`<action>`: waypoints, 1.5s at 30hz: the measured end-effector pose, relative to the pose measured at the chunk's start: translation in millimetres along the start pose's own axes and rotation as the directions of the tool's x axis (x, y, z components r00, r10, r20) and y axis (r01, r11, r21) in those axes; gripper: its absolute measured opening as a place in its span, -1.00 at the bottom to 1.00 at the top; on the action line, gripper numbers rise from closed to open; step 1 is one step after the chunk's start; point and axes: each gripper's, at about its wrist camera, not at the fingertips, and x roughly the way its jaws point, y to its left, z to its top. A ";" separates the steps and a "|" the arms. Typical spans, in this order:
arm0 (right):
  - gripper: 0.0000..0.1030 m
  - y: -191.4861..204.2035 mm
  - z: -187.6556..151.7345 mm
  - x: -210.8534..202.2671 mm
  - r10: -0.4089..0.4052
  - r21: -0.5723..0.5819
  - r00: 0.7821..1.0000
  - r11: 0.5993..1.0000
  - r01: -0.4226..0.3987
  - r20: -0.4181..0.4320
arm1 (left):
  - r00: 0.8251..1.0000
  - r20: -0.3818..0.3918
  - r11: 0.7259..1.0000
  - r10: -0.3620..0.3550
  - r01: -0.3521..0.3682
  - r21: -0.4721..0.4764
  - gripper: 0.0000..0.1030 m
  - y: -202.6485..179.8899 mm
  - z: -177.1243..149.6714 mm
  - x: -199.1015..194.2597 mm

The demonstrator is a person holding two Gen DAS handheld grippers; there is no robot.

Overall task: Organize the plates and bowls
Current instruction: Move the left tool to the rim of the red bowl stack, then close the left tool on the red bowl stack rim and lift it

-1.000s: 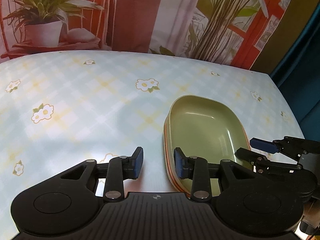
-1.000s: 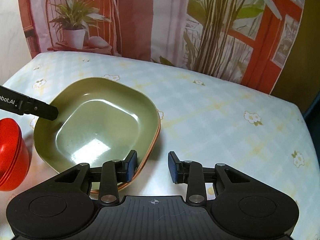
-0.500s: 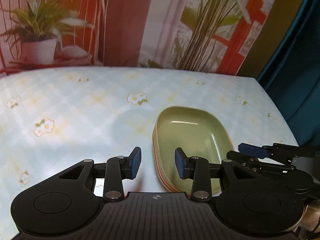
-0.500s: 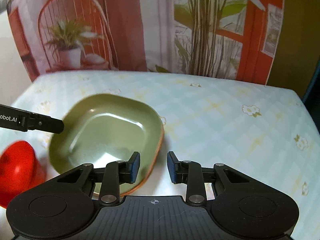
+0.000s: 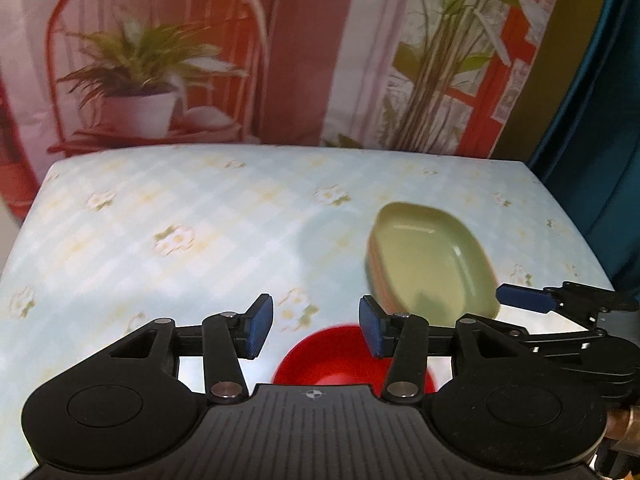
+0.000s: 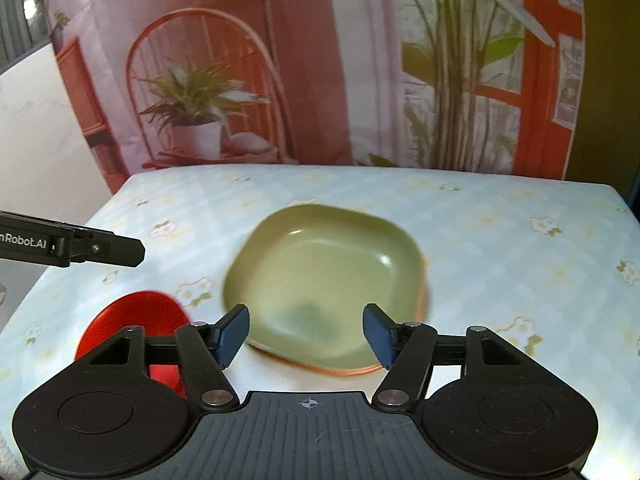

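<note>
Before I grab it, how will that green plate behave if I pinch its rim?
The green plate looks rigid, so it probably won't flex. Its glossy surface may be slippery. An orange rim showing beneath suggests another plate stacked under it, so the top one may slide or lift alone.

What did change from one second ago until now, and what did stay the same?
Both grippers pulled back and up from the green plate, and their jaws opened wider: left gripper, right gripper. The red bowl now shows under the left one. The plate stayed on the table, and neither gripper holds anything.
</note>
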 end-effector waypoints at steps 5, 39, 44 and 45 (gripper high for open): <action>0.19 19.9 -7.0 1.0 0.031 -0.003 0.999 1.000 -0.031 -0.014 | 1.000 -0.022 0.999 0.022 -0.023 -0.041 -0.03 16.0 -13.6 -1.6; -0.47 60.6 -32.1 28.0 0.160 -0.001 0.976 0.987 -0.162 -0.144 | 0.991 -0.071 0.972 -0.115 0.098 -0.213 -0.48 34.5 -77.1 16.8; -0.59 57.2 -31.8 26.5 0.163 0.012 0.977 0.986 -0.163 -0.135 | 0.992 -0.070 0.977 -0.107 0.092 -0.193 -0.53 31.9 -74.0 14.6; -0.60 56.0 -31.5 25.7 0.166 0.016 0.977 0.986 -0.166 -0.133 | 0.992 -0.070 0.978 -0.105 0.090 -0.191 -0.53 31.4 -73.4 13.7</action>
